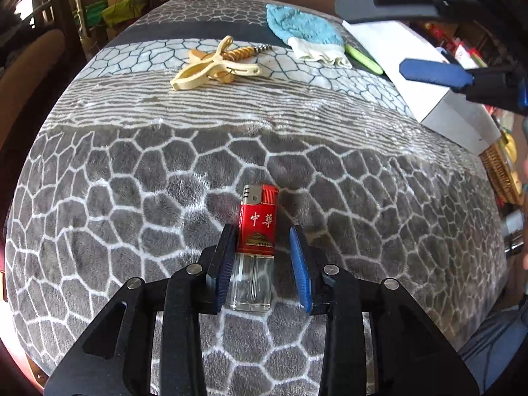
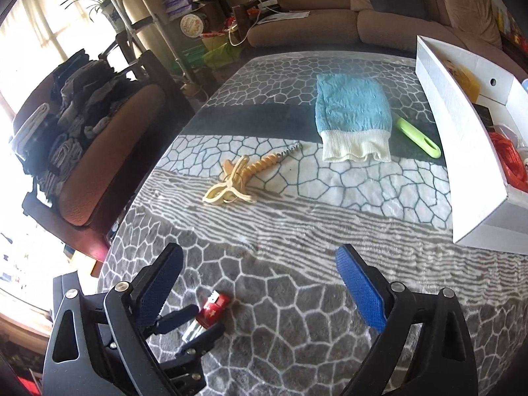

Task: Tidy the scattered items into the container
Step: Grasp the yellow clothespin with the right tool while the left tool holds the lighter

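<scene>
A red lighter with a clear lower body lies on the grey patterned blanket between the fingers of my left gripper. The left pad touches its side; a gap shows between the right pad and the lighter, so the jaws stand slightly open. The right wrist view shows the same lighter at lower left. My right gripper hangs wide open over the blanket with nothing in it. The white box stands at the right and holds an orange bundle.
On the far half of the blanket lie a cream clip across a wooden-handled corkscrew, a blue mitt with a white cuff, and a green handle beside the box. A chair piled with clothes stands left.
</scene>
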A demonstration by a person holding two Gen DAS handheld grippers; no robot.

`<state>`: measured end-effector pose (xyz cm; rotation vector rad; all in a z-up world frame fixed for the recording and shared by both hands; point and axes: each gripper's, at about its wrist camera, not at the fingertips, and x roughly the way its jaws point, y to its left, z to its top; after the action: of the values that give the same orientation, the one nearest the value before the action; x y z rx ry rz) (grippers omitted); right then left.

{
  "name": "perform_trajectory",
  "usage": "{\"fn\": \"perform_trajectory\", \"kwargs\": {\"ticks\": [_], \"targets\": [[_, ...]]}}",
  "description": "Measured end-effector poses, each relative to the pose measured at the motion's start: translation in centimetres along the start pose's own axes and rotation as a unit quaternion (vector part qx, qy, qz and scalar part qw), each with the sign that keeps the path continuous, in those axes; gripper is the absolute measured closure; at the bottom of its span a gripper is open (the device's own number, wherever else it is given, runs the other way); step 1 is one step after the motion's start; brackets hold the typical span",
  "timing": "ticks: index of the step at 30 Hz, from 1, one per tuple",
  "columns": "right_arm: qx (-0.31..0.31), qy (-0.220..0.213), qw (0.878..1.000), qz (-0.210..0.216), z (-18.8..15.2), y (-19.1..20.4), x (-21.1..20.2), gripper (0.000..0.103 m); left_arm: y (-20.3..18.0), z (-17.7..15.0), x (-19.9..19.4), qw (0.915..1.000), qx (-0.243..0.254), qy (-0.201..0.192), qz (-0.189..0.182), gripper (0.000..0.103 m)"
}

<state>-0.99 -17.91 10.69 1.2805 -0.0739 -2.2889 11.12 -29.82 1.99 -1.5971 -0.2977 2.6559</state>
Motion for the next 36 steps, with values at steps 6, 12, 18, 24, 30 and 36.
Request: {"fn": "perform_trajectory", "kwargs": {"ticks": [6,12,18,24,30,36], "targets": [[-0.019,0.021,1.0,-0.007,2.7,1.0,3.7,0.042,3.5,0.4,-0.1,0.9931,-0.093,-0.002,-0.072,0.082],[-0.048,0.07,0.996,-0.019,5.5,3.7,9.6,0.041,5.4,1.1,-1.3,0.9823,-0.146,-0.026,-0.115,0.082],[-0.064,0.126,0.988,-0.061,5.4,5.4,14.6,0.041,5.7,1.7,-1.6,0.98,-0.149,-0.032,-0.128,0.082],[-0.063,0.121,0.989,-0.056,5.1,5.1,15.0,0.069,5.8,1.9,-1.8,0.9788,-0.152,-0.036,-0.133,0.082],[-0.032,0.106,0.994,-0.016,5.9,4.1,12.2,0.086,6.0,1.8,-2.2,0.9779,-0.154,-0.045,-0.134,0.082],[0.001,0.1,0.995,0.021,6.2,2.4,9.3,0.088,6.1,1.5,-2.7,0.9776,-0.158,-0.052,-0.128,0.082]]}}
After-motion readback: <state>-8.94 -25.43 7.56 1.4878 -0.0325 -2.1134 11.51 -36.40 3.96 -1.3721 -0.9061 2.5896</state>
